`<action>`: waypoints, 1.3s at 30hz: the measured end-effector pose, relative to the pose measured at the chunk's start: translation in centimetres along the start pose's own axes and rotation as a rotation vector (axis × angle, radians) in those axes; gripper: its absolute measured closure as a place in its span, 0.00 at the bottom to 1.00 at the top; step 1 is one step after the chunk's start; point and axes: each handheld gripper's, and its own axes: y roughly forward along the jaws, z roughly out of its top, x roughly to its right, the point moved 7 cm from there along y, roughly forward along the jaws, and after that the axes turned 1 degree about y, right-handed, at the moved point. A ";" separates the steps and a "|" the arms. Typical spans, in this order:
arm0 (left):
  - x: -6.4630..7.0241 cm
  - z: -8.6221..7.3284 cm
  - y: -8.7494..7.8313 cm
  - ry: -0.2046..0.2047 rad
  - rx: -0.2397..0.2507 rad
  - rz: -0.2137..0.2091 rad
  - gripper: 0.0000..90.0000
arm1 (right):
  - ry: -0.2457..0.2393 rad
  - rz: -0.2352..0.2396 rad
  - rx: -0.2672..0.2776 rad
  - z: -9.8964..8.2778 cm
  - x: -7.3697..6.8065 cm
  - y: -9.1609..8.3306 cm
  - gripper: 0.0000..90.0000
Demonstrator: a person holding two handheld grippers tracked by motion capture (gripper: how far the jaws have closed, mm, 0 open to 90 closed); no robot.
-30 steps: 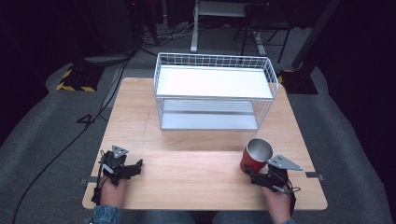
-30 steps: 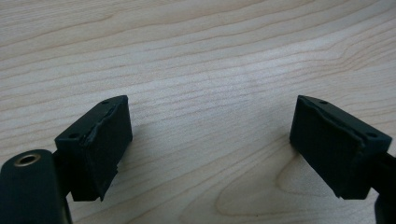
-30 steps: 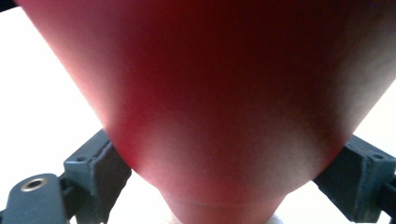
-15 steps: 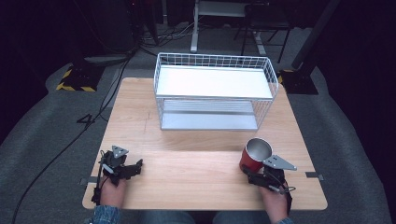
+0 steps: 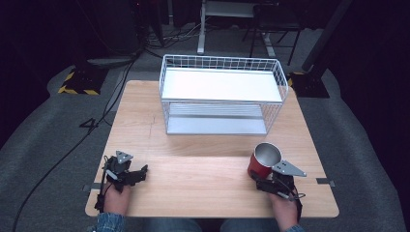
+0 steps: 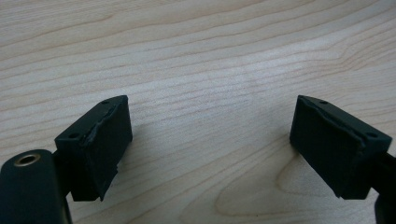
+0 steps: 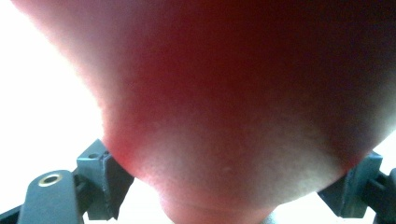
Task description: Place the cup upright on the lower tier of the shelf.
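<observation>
A red metal cup (image 5: 261, 167) with a shiny silver inside stands near the table's front right, slightly tilted. My right gripper (image 5: 260, 181) is at the cup's base from the near side. In the right gripper view the red cup (image 7: 233, 93) sits pressed between the two black jaws, so the gripper (image 7: 233, 186) is shut on it. My left gripper (image 5: 139, 174) rests at the front left of the wooden table (image 5: 203, 183), held by a hand. Its jaws stand wide apart over bare wood, and the left gripper (image 6: 210, 140) holds nothing.
A white wire basket (image 5: 222, 63) with a white shelf stands at the back middle of the table. Free wood lies between the two grippers and in front of the basket. Dark floor, cables and stands surround the table.
The right gripper and the red cup have shifted slightly left and toward the table's middle, the cup leaning a little. The left gripper has stayed put.
</observation>
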 end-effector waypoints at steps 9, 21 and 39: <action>0.0 0.0 0.0 0.003 -0.001 -0.001 0.15 | -0.006 0.023 0.000 1.1 -0.4 -0.1 0.20; 0.0 0.0 0.0 0.001 -0.001 0.000 0.15 | 0.024 0.014 -0.001 3.9 -0.5 0.3 0.20; 0.0 -0.1 -0.1 -0.003 -0.002 -0.003 0.15 | -0.021 0.018 -0.016 8.1 -1.5 3.5 0.20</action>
